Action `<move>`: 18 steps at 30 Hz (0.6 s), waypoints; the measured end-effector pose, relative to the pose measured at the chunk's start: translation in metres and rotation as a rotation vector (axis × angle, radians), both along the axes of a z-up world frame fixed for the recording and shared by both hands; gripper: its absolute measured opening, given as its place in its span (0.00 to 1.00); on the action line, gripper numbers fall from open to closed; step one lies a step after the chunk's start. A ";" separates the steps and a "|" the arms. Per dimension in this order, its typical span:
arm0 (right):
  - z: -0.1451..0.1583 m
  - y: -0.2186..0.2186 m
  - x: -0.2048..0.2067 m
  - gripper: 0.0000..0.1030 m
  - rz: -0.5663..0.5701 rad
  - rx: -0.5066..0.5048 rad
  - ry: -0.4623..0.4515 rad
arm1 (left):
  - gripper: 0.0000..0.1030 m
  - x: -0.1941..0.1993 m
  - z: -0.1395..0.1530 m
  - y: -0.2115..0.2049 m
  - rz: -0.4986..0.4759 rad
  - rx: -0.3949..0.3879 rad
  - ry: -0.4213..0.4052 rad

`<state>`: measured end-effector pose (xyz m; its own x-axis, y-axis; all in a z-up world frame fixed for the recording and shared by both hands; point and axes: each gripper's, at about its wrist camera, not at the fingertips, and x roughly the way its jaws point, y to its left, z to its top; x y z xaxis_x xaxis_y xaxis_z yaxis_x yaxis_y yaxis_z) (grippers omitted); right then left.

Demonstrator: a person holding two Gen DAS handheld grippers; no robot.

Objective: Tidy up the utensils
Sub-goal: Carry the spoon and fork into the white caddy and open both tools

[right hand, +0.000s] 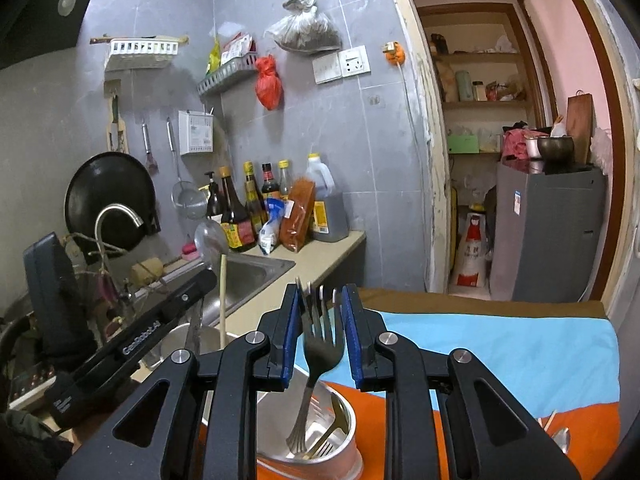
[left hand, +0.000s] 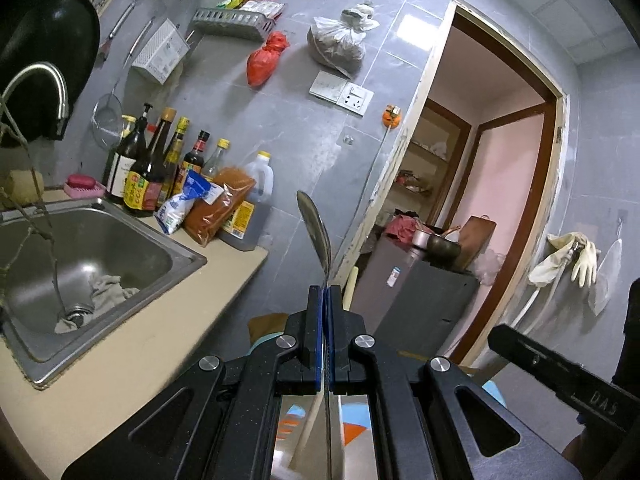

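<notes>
Far to the left of the left tool (left hand: pixel 325 292) sits the steel sink (left hand: pixel 132 216) in the beige bench (left hand: pixel 152 344), with a rag (left hand: pixel 108 288) near its drain. Behind the sink stands a row of sauce bottles (left hand: pixel 140 168); their labels are too small to read. The left tool is clamped on the handle of a spoon (left hand: pixel 316 224), whose bowl sticks up edge-on just ahead of the tips. At the far right the other tool's black body shows the letters "DAS" upside down.

In the right wrist view, the left tool (right hand: pixel 208 270) reaches in from the left, its arm printed "GenRobot.AI", with the spoon's bowl (right hand: pixel 210 238) above it. A chopstick (right hand: pixel 222 300) stands in a steel cup (right hand: pixel 188 340) just beside. The right tool (right hand: pixel 320 300) stands apart, its blue pads on either side of fork (right hand: pixel 318 344) tines; I cannot tell whether they touch. The forks stand in a steel holder (right hand: pixel 348 444) below the tool, on an orange and blue cloth (right hand: pixel 500 352)
</notes>
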<state>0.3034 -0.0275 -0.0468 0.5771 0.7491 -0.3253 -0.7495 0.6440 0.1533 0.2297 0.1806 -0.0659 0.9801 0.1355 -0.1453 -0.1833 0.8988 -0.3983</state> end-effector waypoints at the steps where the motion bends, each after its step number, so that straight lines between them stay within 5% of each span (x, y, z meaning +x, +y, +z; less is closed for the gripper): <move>1: 0.000 0.001 0.000 0.18 0.003 0.000 -0.001 | 0.00 0.000 -0.001 -0.001 0.004 0.001 -0.002; 13: 0.001 -0.003 -0.001 0.21 0.007 0.010 0.020 | 0.00 -0.010 -0.009 -0.006 -0.017 -0.006 0.070; 18: 0.009 -0.017 -0.004 0.31 -0.015 0.038 0.024 | 0.01 -0.021 -0.011 -0.011 -0.043 -0.014 0.141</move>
<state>0.2997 -0.0444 -0.0373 0.5806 0.7526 -0.3106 -0.7356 0.6484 0.1961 0.2086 0.1694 -0.0772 0.9546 0.0912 -0.2835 -0.2002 0.9013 -0.3842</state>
